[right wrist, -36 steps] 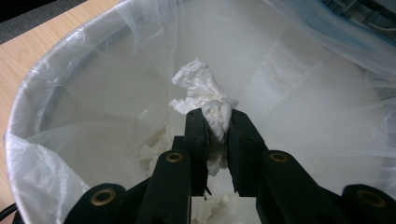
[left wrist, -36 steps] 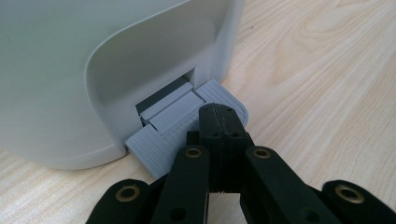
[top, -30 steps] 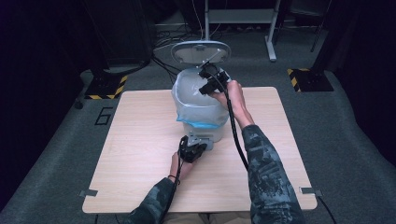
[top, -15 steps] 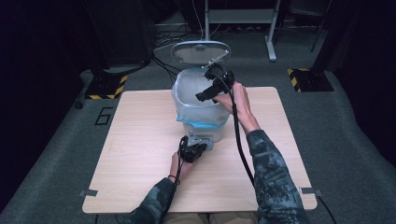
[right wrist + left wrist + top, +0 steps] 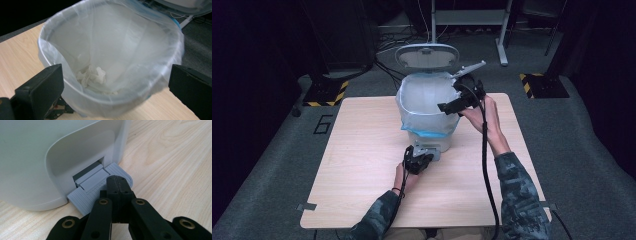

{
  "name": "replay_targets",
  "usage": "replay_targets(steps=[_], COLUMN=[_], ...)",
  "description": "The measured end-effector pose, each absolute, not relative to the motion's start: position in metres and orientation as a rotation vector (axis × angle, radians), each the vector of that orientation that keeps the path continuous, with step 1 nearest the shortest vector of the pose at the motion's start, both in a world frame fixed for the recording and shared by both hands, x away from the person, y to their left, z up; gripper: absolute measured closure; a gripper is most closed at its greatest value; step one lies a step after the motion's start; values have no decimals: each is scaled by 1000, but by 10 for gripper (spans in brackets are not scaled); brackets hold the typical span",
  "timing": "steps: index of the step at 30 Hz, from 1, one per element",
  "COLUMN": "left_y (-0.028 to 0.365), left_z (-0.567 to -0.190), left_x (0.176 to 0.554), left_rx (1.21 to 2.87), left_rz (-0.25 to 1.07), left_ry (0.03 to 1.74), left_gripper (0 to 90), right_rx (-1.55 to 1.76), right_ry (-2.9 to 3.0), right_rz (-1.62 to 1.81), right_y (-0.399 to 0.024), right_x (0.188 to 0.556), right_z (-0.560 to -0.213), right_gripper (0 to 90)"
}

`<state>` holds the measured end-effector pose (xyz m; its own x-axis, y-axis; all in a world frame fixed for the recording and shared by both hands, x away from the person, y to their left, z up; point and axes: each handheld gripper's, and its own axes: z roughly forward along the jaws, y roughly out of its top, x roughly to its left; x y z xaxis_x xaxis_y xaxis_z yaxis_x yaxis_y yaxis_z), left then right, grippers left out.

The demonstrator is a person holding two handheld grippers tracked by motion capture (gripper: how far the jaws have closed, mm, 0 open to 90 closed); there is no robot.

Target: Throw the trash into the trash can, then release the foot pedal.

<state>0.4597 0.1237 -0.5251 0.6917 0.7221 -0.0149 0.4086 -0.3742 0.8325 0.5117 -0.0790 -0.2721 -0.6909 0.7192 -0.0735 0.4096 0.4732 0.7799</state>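
A white pedal bin (image 5: 428, 131) stands mid-table with its lid (image 5: 428, 55) swung up and a clear bag (image 5: 112, 37) lining it. Crumpled white paper (image 5: 92, 76) lies at the bottom of the bag. My left gripper (image 5: 425, 152) is shut, its tips (image 5: 117, 181) resting on the bin's grey foot pedal (image 5: 85, 195). My right gripper (image 5: 451, 103) hovers over the bin's right rim; its jaws have just opened wide and nothing is between them (image 5: 113, 72).
The wooden table (image 5: 362, 150) has bare room to the left and right of the bin. Black cables trail from both grippers. Dark floor, a metal stand (image 5: 467, 17) and yellow-black marked feet (image 5: 324, 92) surround the table.
My right gripper has moved rightward from above the bin's middle to its right rim, and its jaws have opened. The left gripper has stayed on the pedal.
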Motion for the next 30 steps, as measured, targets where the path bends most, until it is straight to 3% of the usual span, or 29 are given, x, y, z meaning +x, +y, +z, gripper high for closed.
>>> replay_targets(steps=[25, 30], left_y=[129, 136], left_z=[-525, -517], left_x=[464, 454], left_rx=[1986, 1996], left_rz=[380, 359], left_ry=[904, 920], left_gripper=[896, 566], right_rx=[1089, 1131], right_ry=[2248, 2222], right_rz=[1065, 1048], right_y=[-157, -173], right_x=[456, 441], right_z=[-339, -364], right_gripper=[0, 0])
